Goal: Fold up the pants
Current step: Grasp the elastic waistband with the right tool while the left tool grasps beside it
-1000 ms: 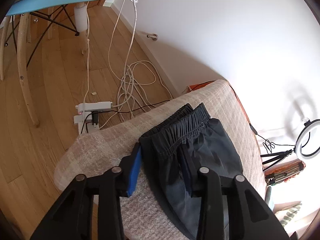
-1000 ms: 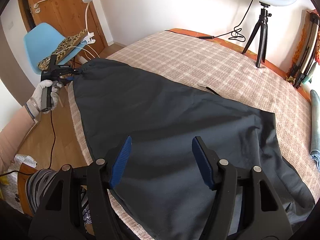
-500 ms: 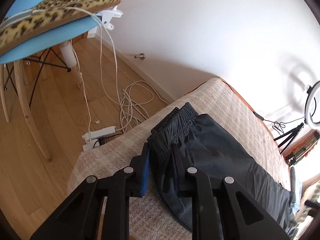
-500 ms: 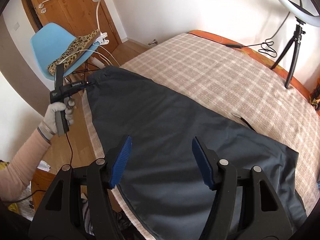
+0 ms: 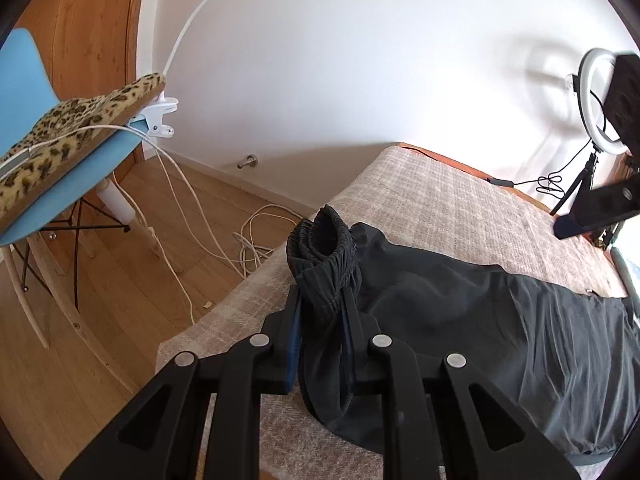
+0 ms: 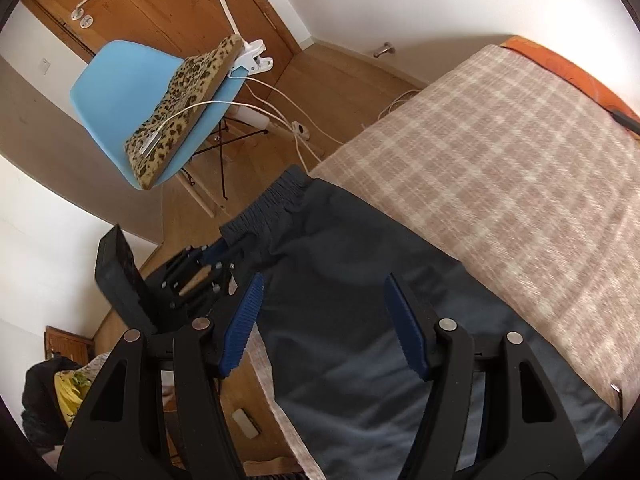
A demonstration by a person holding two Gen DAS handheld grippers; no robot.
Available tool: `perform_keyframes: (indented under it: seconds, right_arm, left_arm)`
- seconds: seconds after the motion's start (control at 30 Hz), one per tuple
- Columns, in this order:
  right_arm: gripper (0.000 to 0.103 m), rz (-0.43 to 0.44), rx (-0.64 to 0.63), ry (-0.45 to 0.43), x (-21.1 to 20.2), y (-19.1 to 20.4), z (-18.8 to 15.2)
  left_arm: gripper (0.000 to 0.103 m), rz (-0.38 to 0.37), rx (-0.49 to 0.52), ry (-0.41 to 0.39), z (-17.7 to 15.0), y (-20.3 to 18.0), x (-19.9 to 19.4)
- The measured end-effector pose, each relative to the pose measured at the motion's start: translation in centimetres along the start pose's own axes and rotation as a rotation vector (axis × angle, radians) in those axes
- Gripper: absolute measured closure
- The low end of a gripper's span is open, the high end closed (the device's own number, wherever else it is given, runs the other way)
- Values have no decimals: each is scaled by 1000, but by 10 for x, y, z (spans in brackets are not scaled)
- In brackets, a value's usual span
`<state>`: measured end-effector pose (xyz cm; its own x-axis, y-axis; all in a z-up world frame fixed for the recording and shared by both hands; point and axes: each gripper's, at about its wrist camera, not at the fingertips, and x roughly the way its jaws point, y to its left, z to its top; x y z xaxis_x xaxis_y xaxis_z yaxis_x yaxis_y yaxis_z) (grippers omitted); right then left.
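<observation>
While bunched between left claw (image 5: 320,320) pads, pants (image 5: 460,312) waistband; right claw (image 6: 328,324) wide above.

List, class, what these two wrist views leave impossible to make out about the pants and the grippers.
- Pants leg ends: cut off by the lower right frame edge in both views.
- Waistband section inside the left hand-held gripper: covered by its pads.
- Right hand-held gripper: open above the cloth; contact cannot be judged.
- Bedspread weave: motion-blurred, right view.
</observation>
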<state>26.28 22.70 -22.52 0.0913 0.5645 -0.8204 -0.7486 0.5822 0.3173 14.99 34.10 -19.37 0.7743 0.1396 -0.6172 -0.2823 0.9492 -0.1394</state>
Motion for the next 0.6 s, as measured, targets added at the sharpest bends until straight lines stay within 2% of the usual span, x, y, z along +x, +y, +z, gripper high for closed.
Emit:
perform_keyframes:
  seconds: [0.1, 0.2, 0.3, 0.43, 0.53, 0.6]
  right_arm:
    - [37, -1, -21, 60, 35, 11, 22]
    - [37, 39, 0, 99, 66, 19, 41]
    - [37, 40, 32, 133, 93, 23, 52]
    - [37, 13, 47, 201, 117, 31, 60]
    - [37, -27, 27, 234, 129, 39, 63]
    - [37, -66, 9, 265, 137, 43, 63]
  left_arm:
    - [89, 16, 46, -14, -3, -8, 0]
    - [89, -4, -16, -8, -3, 1, 4]
    - [89, -9, 5, -31, -5, -1, 3]
    - [89, -6, 97, -56, -12, -17, 0]
    - [89, 16, 192, -75, -20, -35, -1]
    - [89, 16, 219, -75, -23, -42, 0]
